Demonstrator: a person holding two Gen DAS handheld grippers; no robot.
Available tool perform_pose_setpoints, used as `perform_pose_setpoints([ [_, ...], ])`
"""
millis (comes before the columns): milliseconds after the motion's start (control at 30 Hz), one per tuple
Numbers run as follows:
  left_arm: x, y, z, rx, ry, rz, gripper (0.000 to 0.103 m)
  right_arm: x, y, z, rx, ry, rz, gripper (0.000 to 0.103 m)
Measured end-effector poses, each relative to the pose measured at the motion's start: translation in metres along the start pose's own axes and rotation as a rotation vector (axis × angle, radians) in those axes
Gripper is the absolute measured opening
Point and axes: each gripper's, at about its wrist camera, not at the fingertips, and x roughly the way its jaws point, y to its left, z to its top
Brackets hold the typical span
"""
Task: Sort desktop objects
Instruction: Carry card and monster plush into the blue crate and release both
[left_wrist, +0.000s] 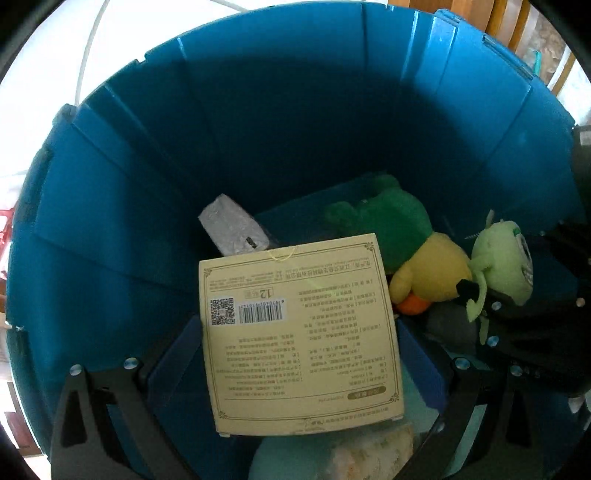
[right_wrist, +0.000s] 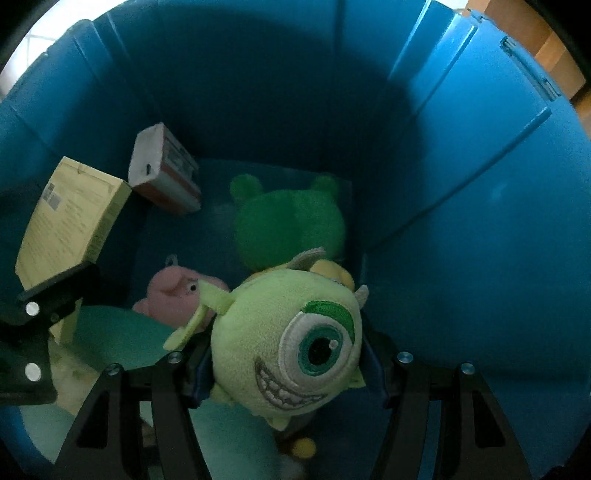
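The cream box (left_wrist: 301, 332) held in my left claw (left_wrist: 295, 369) carries nearly all the print. Its face sits upside down to me, inside an ornate border. I can read a large "12" (left_wrist: 266, 293) in a small frame, next to a barcode (left_wrist: 263, 314) with digits too fine to make out, and a QR code (left_wrist: 222, 311) beside that. The rest is dense columns of Chinese text, too small for me to read. In my right wrist view, the small white-and-red box (right_wrist: 166, 170) has a printed label, but it is blurred beyond reading.
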Motion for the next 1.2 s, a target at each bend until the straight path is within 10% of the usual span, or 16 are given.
perform_pose_setpoints([
  [367,-0.007,0.001,-0.005,0.002,0.018,-0.074,0.103,-0.014,0.001,0.008,0.013,-0.038,-0.034,0.095],
  [833,-0.08,0.018,-0.025,-0.062,-0.175,-0.106,0.103,-0.079,0.012,-0.028,0.012,-0.161,-0.03,0.098],
  [1200,-0.09,0.019,-0.025,-0.161,-0.174,-0.163,0.103,-0.11,0.035,-0.062,0.102,-0.279,0.323,0.098],
])
